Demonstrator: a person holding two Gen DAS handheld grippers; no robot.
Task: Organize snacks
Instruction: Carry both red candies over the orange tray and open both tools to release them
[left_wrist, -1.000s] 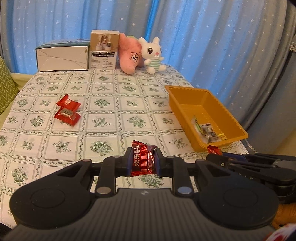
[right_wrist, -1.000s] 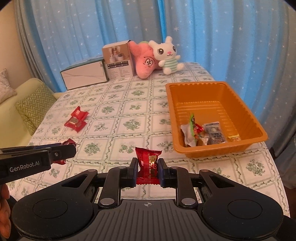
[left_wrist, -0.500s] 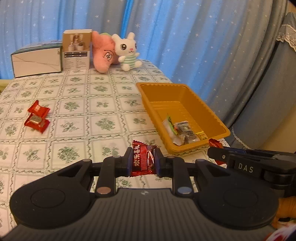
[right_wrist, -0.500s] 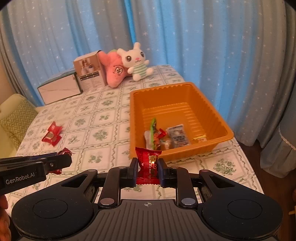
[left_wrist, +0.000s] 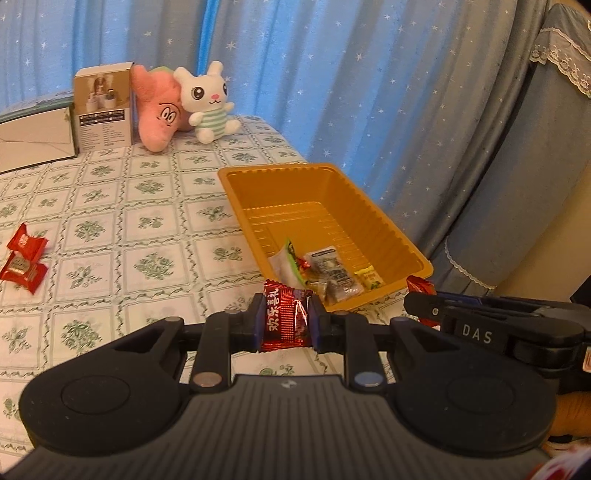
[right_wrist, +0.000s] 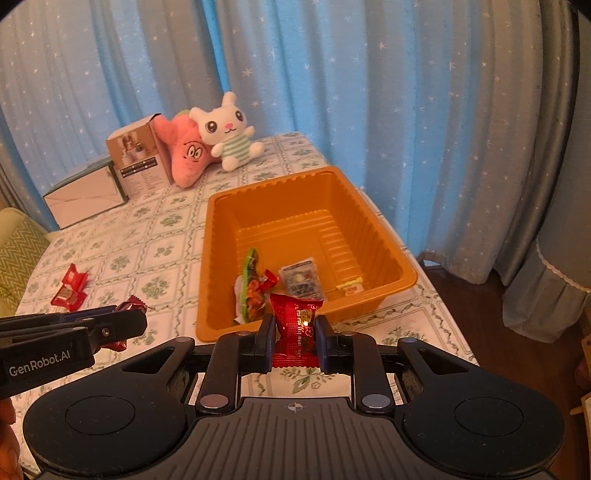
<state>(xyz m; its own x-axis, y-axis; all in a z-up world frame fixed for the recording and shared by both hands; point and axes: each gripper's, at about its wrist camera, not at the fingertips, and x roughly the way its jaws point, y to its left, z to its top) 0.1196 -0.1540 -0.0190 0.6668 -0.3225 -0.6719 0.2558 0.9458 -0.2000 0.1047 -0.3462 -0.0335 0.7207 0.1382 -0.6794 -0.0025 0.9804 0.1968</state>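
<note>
Pinching a red candy in my left gripper, another red sweet clamped in my right gripper, orange tray just ahead of both jaws.

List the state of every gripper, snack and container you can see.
Left gripper: shut on red candy.
Right gripper: shut on red packet.
Orange bin: open, a few snacks in its near end.
Two red candies: loose on the tablecloth.
Boxes: closed, upright.

Colours and patterns on a snack table.
White tablecloth with green floral squares; glossy orange plastic tray; shiny red foil candy wrappers; pale blue star-speckled curtain; pink plush beside white rabbit plush in green stripes.
</note>
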